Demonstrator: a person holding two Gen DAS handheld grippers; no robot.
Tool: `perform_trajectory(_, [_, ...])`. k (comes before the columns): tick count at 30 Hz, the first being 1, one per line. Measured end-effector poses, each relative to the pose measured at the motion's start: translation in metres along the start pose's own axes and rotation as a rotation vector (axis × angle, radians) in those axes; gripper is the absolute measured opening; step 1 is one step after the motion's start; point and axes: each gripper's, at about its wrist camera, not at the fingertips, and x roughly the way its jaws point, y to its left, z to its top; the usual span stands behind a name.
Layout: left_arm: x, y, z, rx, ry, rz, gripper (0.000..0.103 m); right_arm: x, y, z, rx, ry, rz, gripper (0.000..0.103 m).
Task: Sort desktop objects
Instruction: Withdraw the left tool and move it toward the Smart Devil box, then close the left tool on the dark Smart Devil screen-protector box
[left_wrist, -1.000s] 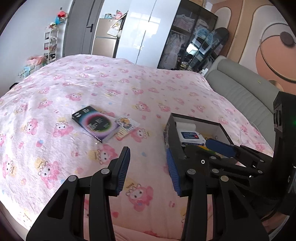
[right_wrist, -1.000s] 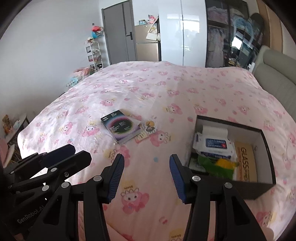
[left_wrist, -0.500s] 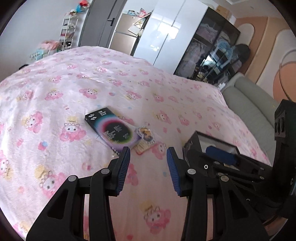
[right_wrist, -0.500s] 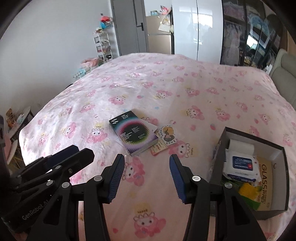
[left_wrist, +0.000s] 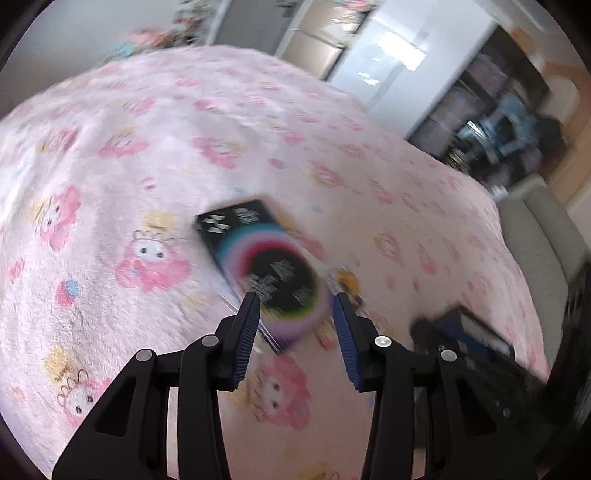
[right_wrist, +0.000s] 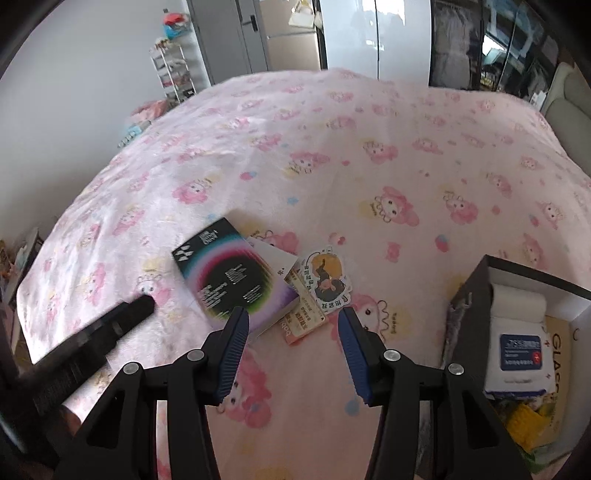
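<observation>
Both grippers, L (left_wrist: 295, 317) & R (right_wrist: 293, 330), wide, empty; book (right_wrist: 232, 278) overlaps cards (right_wrist: 304, 319), box (right_wrist: 517, 332) nearby.

A pale pink bedspread (right_wrist: 369, 147) carries pink cartoon-bunny prints. The flat black box (right_wrist: 232, 277) shows rainbow-ringed gradient bands. Both black grippers wear blue ribbed pads (right_wrist: 351, 354). The black storage box (right_wrist: 465, 295) holds a white-and-blue wipes pack (right_wrist: 517, 354).

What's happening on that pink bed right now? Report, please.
Left tongs open over glossy black rainbow-ringed book. Right tongs open, empty. Cartoon sticker and paper slips beside book; black storage box apart, rightward.
</observation>
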Motion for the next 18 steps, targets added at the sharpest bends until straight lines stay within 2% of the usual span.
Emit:
perform_trajectory(3, [0.023,0.021,0.011,-0.069,0.021,0.034,0.042,0.022,0.001,0.0,0.001,0.041,-0.017,0.047])
perform_trajectory(6, [0.038,0.039,0.006,-0.123,0.044,0.022,0.042,0.046,0.004,-0.006,0.003,0.09,-0.013,0.047])
perform_trajectory(14, [0.085,0.067,-0.018,-0.271,0.212,-0.139,0.042,0.097,0.011,-0.026,0.055,0.208,0.066,0.047])
perform_trajectory(18, [0.093,0.065,-0.023,-0.292,0.254,-0.163,0.042,0.11,0.01,-0.029,0.086,0.219,0.077,0.048])
